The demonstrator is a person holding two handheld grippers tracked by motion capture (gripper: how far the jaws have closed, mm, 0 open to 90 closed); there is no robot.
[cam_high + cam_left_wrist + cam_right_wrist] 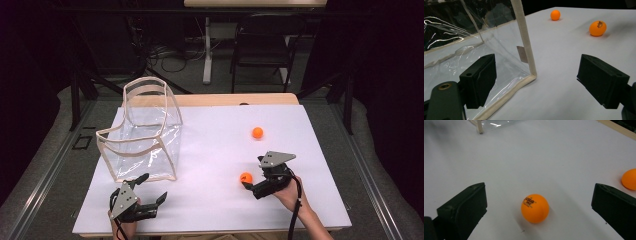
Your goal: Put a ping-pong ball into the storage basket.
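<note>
Near orange ball [534, 208] on white desk [210, 150], between spread right tongs [537, 210], untouched. Second orange ball [257, 132] farther back on desk. Clear bag [142, 135] well left of near ball; left tongs [536, 82] spread wide, straddling bag's near corner.

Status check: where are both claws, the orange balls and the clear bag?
Left claw open beside clear cream-trimmed plastic bag. Right claw open around near orange ping-pong ball, not touching. Far orange ball free. Nothing in the way.
</note>
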